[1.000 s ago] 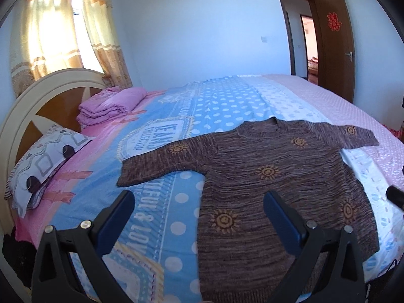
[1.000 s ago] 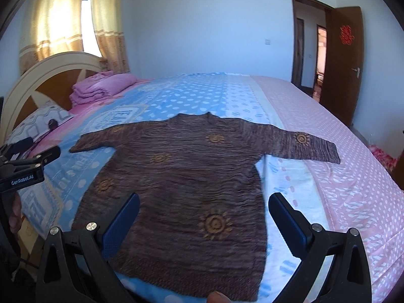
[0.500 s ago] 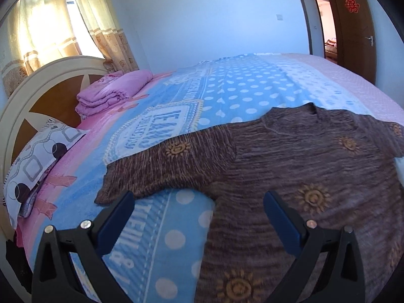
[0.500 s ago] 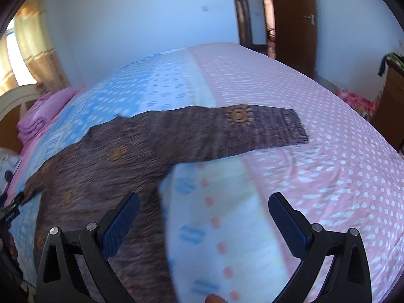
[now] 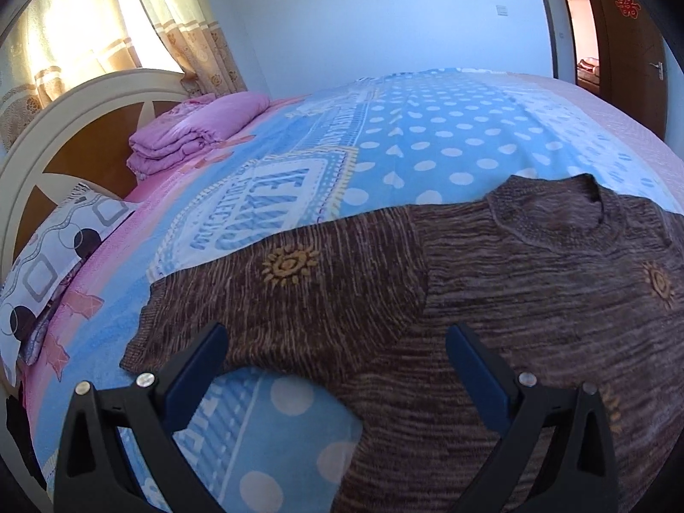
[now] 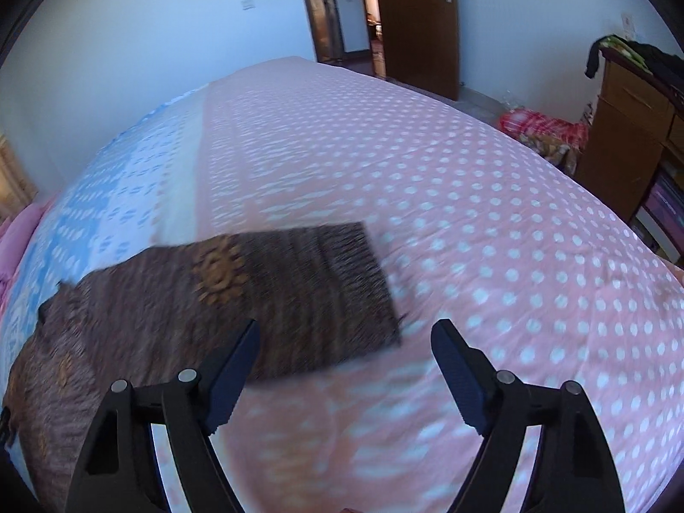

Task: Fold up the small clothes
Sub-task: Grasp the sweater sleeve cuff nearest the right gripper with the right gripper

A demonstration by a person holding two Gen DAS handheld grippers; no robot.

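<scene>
While flat, sweater [image 5: 491,299] underlies fingers [image 5: 196,367].

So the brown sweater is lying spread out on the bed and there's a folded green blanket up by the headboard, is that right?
Not quite. The folded blanket by the headboard is pink, not green, as the left wrist view shows. The brown sweater does lie spread out on the bed.

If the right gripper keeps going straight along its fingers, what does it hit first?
Probably the cuff end of the brown sweater's sleeve, lying flat on the pink dotted bedsheet. The right gripper is empty, its jaws closing, aimed about at the cuff's corner; with blur, it might land on sheet just beside it.
</scene>
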